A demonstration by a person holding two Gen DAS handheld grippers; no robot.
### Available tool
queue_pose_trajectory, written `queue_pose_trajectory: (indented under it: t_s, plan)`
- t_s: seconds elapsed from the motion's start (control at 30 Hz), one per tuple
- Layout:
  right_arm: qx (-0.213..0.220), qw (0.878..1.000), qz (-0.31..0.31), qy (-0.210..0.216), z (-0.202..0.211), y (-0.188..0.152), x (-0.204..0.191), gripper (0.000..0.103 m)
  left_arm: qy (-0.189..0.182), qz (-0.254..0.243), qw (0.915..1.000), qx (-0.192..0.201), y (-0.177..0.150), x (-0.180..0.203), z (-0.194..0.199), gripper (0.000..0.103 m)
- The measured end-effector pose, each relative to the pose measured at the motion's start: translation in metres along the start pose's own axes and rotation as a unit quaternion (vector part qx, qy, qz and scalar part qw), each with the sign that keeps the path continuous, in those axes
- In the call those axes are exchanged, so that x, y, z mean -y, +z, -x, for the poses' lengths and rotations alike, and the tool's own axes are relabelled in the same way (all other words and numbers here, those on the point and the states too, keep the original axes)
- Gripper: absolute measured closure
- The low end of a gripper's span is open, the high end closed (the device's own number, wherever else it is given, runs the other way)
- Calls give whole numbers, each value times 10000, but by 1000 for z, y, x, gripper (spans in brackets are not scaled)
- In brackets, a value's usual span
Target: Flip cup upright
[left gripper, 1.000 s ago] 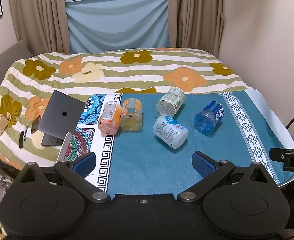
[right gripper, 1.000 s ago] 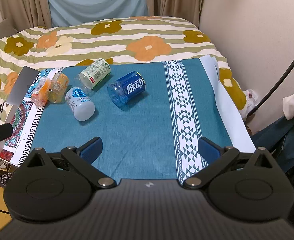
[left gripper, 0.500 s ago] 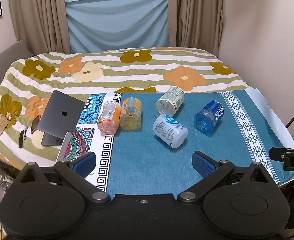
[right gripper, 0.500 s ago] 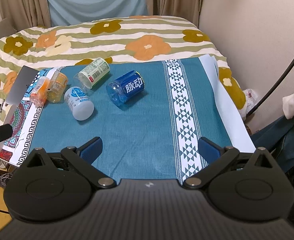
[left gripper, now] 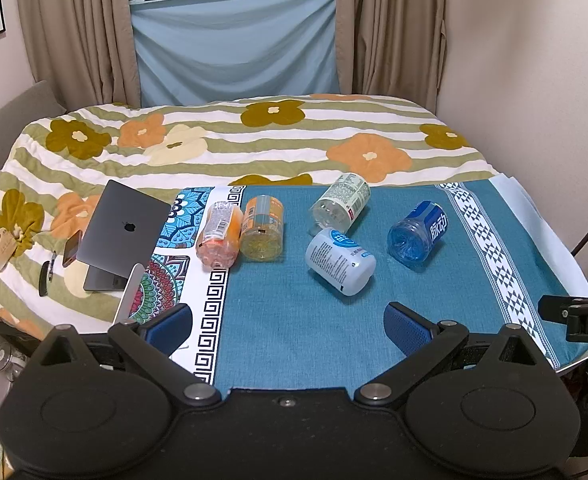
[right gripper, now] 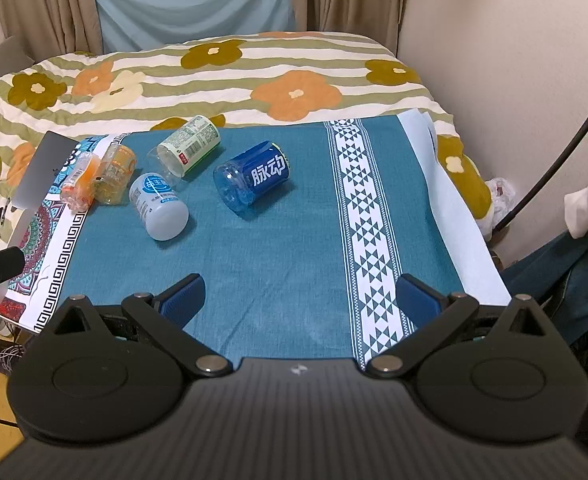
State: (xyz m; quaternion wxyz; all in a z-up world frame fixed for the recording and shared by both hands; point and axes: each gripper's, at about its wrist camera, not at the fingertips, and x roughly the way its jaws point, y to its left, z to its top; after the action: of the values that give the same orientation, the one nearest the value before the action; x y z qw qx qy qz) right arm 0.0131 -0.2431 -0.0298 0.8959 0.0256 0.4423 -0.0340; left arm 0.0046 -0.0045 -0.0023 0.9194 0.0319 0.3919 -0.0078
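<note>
Teal cloth [right gripper: 278, 264] carries five cups on their sides at far left, blue cup [right gripper: 254, 178] rightmost; left gripper [left gripper: 288, 320] and right gripper [right gripper: 299, 296] gape empty, near; round walls likely roll when pinched.

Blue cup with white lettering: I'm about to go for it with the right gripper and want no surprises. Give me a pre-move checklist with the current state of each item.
1. Right gripper open and empty: ok.
2. Left gripper open, holding nothing: ok.
3. Blue cup upright: not ok, it lies on its side on the teal cloth.
4. Blue cup apart from the other cups: ok, a gap separates it from the white cup and the green-label cup.
5. Cloth between right gripper and blue cup free of objects: ok.
6. Which end of the blue cup is open: cannot tell for sure.
</note>
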Motion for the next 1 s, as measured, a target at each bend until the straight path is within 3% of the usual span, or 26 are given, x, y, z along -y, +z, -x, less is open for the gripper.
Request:
queue_pose_trajectory:
  t_s: [1.0]
  plan:
    - [54,9999,29,-81,4,0,-6,0,56,-40,10000,-37,1,-4,1,0]
